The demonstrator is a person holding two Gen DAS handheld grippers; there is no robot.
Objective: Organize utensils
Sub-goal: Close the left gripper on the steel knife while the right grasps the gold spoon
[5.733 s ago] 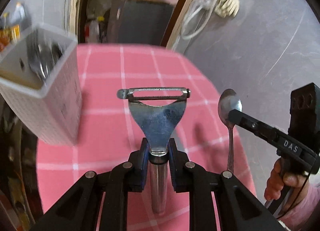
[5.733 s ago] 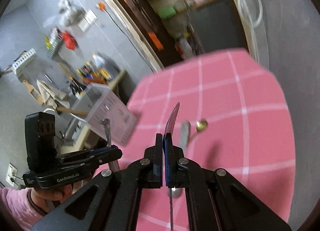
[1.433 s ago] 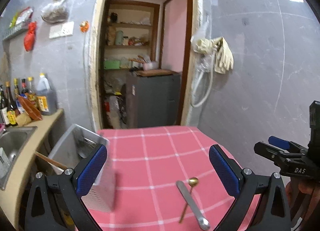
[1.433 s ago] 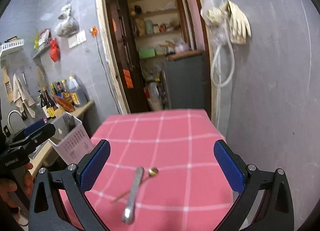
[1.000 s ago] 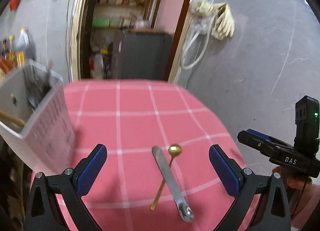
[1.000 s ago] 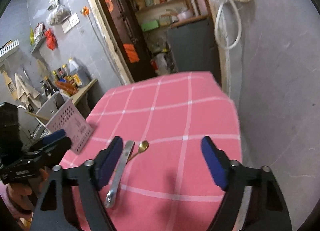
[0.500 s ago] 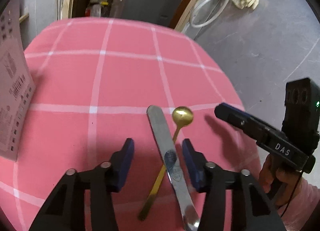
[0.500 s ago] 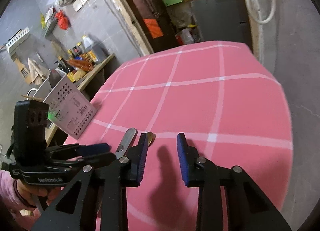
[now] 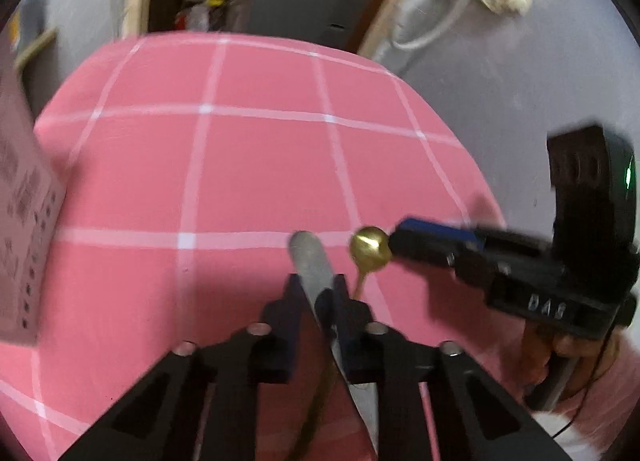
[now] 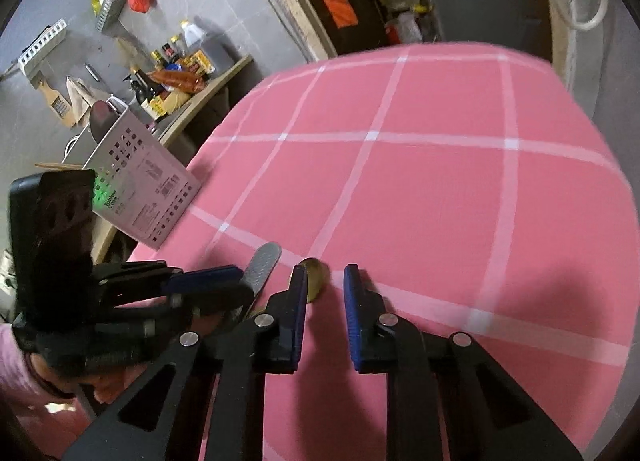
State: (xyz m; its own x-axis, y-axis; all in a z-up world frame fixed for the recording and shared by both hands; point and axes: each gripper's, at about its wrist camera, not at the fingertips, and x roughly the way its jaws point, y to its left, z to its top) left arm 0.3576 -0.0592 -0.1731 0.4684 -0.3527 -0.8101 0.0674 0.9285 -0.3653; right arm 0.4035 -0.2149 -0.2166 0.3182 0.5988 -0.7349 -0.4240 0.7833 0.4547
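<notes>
A silver flat-handled utensil (image 9: 312, 261) lies on the pink checked tablecloth (image 9: 260, 173), crossed over a gold spoon (image 9: 370, 249). My left gripper (image 9: 318, 289) is low over the cloth with its jaws close around the silver handle. My right gripper (image 10: 325, 281) is partly open with the gold spoon's bowl (image 10: 316, 275) by its left finger; its tips (image 9: 436, 237) show beside the bowl in the left wrist view. The silver handle (image 10: 262, 265) and left gripper (image 10: 200, 285) show in the right wrist view.
A white perforated utensil holder (image 10: 136, 177) with utensils in it stands at the table's left edge, also in the left wrist view (image 9: 24, 221). A counter with bottles (image 10: 180, 73) lies beyond it. The table ends near a grey wall on the right.
Both grippers have dropped to the cloth and narrowed. The left has closed around the silver handle; the right has moved up to the gold spoon's bowl.
</notes>
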